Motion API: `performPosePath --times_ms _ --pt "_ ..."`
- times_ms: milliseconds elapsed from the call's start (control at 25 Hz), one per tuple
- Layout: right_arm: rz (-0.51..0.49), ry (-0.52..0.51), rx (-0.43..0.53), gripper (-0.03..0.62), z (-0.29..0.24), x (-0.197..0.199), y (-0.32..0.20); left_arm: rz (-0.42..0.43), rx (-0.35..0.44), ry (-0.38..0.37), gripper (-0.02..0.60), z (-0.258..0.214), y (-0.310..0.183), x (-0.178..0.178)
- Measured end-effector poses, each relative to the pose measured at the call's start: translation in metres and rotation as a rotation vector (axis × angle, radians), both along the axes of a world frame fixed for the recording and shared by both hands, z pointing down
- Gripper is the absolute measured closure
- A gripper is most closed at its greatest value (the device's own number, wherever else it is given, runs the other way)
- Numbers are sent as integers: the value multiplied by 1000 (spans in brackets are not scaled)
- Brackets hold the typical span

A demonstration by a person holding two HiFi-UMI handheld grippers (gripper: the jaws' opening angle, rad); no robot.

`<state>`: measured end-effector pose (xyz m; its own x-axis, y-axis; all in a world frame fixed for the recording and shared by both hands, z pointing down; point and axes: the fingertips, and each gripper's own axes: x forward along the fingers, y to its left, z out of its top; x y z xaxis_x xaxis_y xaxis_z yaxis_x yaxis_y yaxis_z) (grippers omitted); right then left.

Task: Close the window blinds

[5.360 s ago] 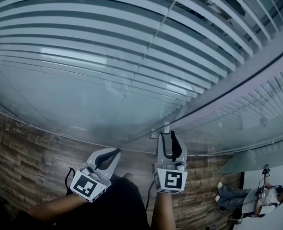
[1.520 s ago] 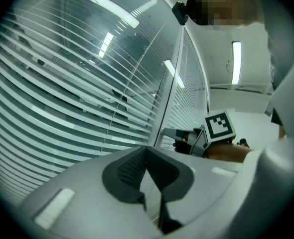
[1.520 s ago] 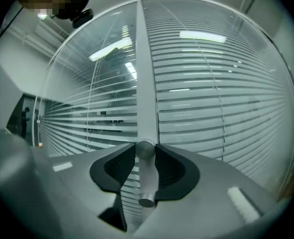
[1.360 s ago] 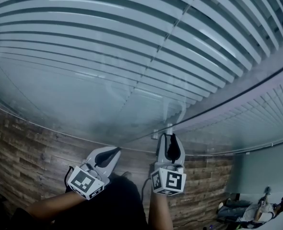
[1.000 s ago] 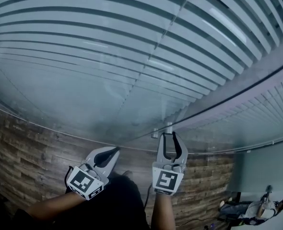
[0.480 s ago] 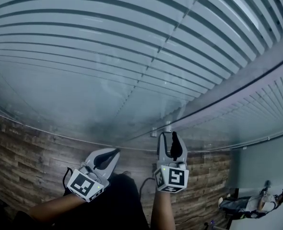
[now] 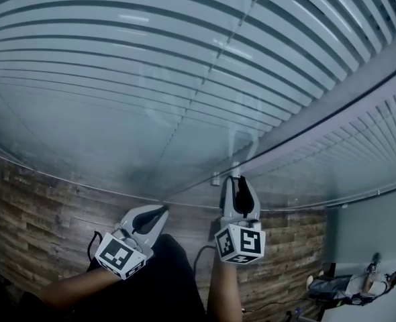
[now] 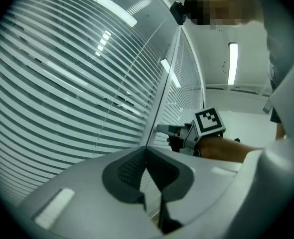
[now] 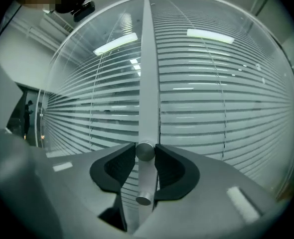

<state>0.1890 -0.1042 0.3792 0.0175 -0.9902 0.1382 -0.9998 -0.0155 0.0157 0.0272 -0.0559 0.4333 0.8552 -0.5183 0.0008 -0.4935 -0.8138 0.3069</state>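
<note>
White slatted blinds hang behind a glass wall, with dark gaps between the slats. A small round metal knob sticks out of the upright frame post, and a second knob sits just below it. My right gripper points level at the post, and its jaws have just been closing with the upper knob between them; the pads press on it. My left gripper hangs lower left, away from the glass, its jaws together on nothing. In the left gripper view, the right gripper reaches to the post.
The glass pane stands between me and the blinds. A wood-plank floor lies below. A second blind section runs right of the post. A person is far off at the lower right.
The right gripper has rolled about its own axis at the knob, so its marker cube now shows a corner. The left gripper has stayed put.
</note>
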Motion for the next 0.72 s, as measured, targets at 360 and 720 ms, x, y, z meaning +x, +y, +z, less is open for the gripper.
performPosePath --times_ms 360,720 --pt "-41 604 -96 468 1 -16 -1 -68 -21 -14 581 -6 3 4" --pt "-75 252 -20 415 2 -14 4 -129 -14 -37 581 -12 9 4"
